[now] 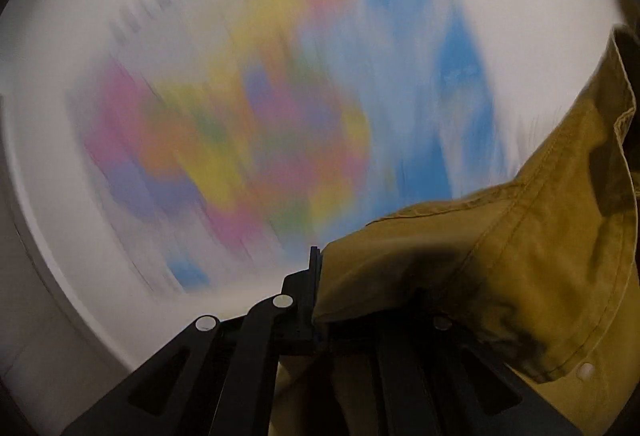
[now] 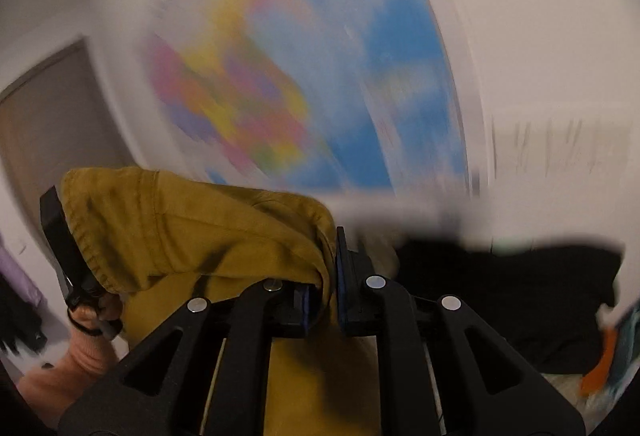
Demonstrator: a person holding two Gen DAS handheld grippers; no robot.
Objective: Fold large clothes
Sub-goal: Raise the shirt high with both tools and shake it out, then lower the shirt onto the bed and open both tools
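Observation:
A mustard-yellow garment (image 1: 500, 276) hangs from both grippers, lifted in the air. My left gripper (image 1: 320, 312) is shut on a seamed edge of it; the cloth drapes over the right finger and hides it. A snap button (image 1: 586, 369) shows at the lower right. In the right wrist view my right gripper (image 2: 324, 300) is shut on a fold of the same garment (image 2: 180, 228), which stretches left to the left gripper (image 2: 60, 236) and the hand (image 2: 84, 320) that holds it.
A wall with a blurred coloured map (image 1: 248, 116) fills both backgrounds; it also shows in the right wrist view (image 2: 320, 76). A dark pile of clothes (image 2: 520, 296) with an orange item (image 2: 600, 368) lies at the lower right. A grey door (image 2: 52, 124) is at the left.

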